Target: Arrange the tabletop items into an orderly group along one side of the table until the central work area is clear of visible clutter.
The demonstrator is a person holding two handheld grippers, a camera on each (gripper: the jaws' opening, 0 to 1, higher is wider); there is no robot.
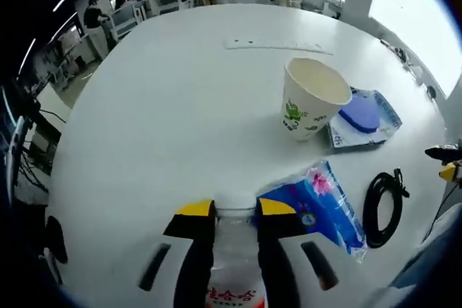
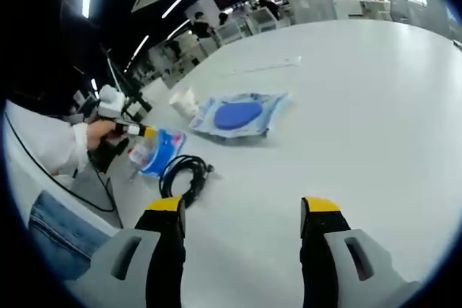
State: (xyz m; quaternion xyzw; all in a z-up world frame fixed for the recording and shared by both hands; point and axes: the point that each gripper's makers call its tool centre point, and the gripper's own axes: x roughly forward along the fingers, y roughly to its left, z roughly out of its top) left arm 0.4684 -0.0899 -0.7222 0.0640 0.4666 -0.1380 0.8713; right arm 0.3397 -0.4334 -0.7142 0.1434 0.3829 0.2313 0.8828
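Left claw (image 1: 234,209) pinches a clear bottle (image 1: 232,268); cup (image 1: 310,99) sits at one o'clock. Right claw (image 2: 243,205) gapes wide, empty, cable (image 2: 184,174) at eleven.

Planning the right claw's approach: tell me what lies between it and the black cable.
Bare white tabletop only, in the right gripper view, between the open right claw and the coiled black cable.

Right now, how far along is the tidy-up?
Done: little I can confirm, and the table is bare across its far half. In hand: the left gripper is shut on a clear bottle; the right gripper is open. Left: paper cup, blue disc packet, blue pouch and black cable lie loosely grouped, unaligned.
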